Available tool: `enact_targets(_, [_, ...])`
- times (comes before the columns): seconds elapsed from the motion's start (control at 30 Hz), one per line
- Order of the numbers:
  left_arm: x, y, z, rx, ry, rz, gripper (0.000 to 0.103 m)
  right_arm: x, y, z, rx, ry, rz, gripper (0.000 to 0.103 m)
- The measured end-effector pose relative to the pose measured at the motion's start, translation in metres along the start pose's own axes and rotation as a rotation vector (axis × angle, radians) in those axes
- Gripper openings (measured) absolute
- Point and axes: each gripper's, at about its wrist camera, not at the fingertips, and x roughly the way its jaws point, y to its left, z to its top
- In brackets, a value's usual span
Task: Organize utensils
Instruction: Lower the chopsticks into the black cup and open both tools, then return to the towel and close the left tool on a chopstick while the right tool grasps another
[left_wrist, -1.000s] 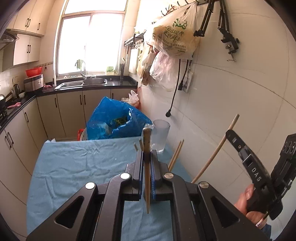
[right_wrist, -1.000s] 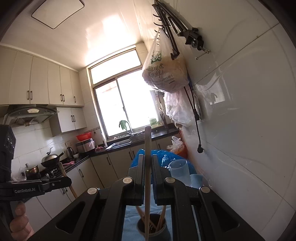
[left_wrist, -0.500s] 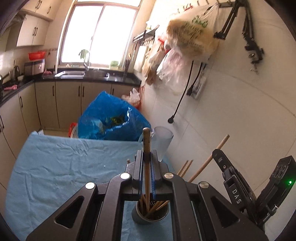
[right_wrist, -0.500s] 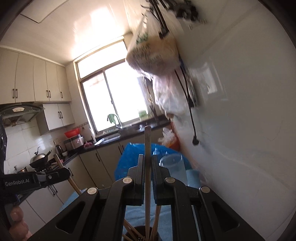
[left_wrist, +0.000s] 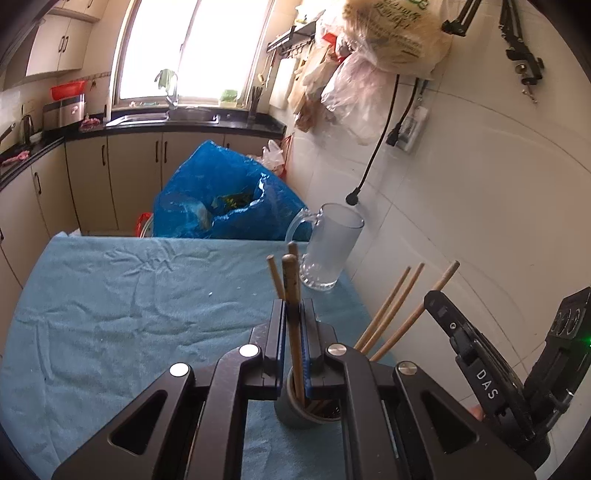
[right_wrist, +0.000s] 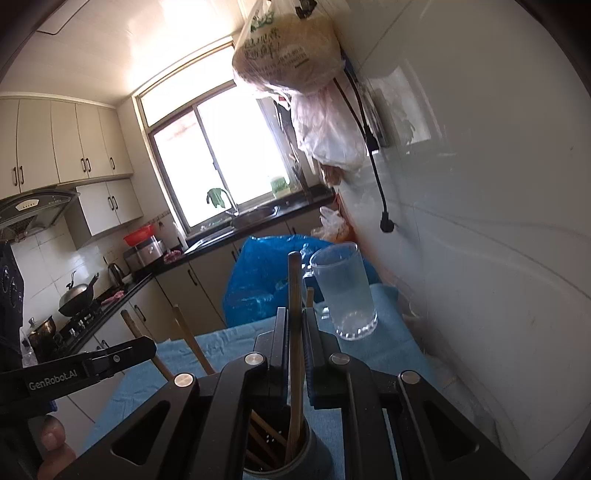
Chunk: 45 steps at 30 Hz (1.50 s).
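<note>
Chopsticks lowered into holder (left_wrist: 295, 413), left claw (left_wrist: 294, 354), right claw (right_wrist: 294, 354) clamped

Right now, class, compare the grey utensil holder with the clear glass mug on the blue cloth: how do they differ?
The utensil holder is opaque grey; the glass mug is see-through. The holder has wooden chopsticks standing in it; the mug looks empty. The mug has a handle; none shows on the holder. The holder sits nearer the grippers, the mug farther back. Both stand upright on the blue cloth.

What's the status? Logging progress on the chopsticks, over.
Left tool shut on one brown wooden chopstick, tip inside the dark round holder. Right tool likewise, its chopstick in the holder. Clear glass mug behind, apart.
</note>
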Motion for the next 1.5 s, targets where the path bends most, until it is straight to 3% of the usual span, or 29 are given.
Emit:
enact_targets(0.13, [0.001, 0.004, -0.001, -0.011, 0.009, 0.006, 0.007, 0.004, -0.002, -0.002, 0.003, 0.047, 0.019, 0.011])
enact_targets(0.23, [-0.004, 0.004, 0.001, -0.014, 0.011, 0.002, 0.011, 0.000, -0.005, 0.001, 0.010, 0.054, 0.025, 0.029])
enact_targets(0.3, [-0.010, 0.003, 0.002, -0.011, -0.003, 0.003, 0.020, -0.008, -0.004, 0.004, 0.012, 0.042, 0.038, 0.030])
enact_targets(0.47, [-0.041, 0.006, 0.001, -0.011, -0.047, -0.009, 0.022, -0.038, 0.001, 0.012, 0.011, 0.014, 0.072, 0.030])
enact_targets(0.57, [-0.061, 0.015, -0.005, -0.017, -0.063, 0.002, 0.028, -0.060, 0.004, 0.009, 0.019, 0.000, 0.082, 0.030])
enact_targets(0.7, [-0.080, 0.030, -0.020, -0.017, -0.055, 0.024, 0.032, -0.074, 0.014, -0.009, 0.018, 0.045, 0.137, 0.030])
enact_targets(0.93, [-0.093, 0.076, -0.071, -0.048, 0.047, 0.089, 0.032, -0.063, 0.045, -0.066, -0.004, 0.249, 0.224, 0.030])
enact_targets(1.17, [-0.078, 0.127, -0.120, -0.125, 0.199, 0.129, 0.032, -0.027, 0.061, -0.130, 0.030, 0.492, 0.231, 0.029])
enact_targets(1.33, [-0.053, 0.149, -0.144, -0.161, 0.311, 0.136, 0.032, -0.017, 0.067, -0.153, 0.035, 0.566, 0.205, 0.026])
enact_targets(1.5, [-0.026, 0.148, -0.149, -0.142, 0.358, 0.134, 0.032, -0.018, 0.069, -0.161, 0.031, 0.583, 0.200, 0.026])
